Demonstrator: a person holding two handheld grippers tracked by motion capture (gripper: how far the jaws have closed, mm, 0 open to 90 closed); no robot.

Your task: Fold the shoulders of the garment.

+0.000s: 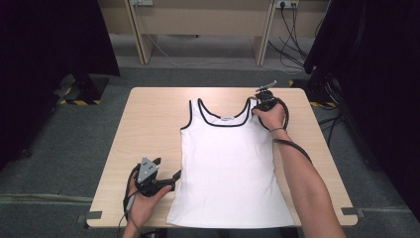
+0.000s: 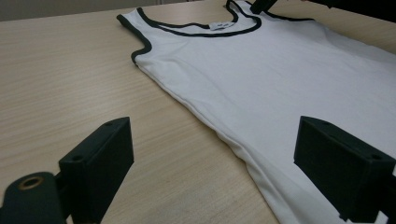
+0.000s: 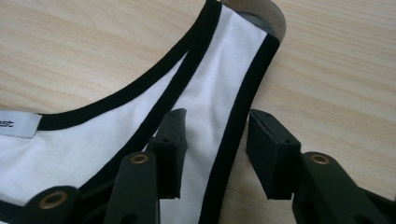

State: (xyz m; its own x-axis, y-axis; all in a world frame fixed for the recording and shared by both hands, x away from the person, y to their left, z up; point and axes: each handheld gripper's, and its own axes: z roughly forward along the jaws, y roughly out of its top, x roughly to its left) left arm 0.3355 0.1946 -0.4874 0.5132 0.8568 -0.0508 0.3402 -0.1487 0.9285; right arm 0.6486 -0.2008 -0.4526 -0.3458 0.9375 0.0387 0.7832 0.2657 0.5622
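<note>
Showing neck label (image 3: 16,125), text partly cut off

Fingers (image 2: 98,172) wide apart — white tank top (image 2: 261,84) on table (image 2: 60,79).

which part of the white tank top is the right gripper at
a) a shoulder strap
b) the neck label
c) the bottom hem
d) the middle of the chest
a: the right gripper has its jaws on either side of a shoulder strap of the tank top, with a gap between pads and cloth, while the left gripper sits open by the shirt's side edge.
</note>
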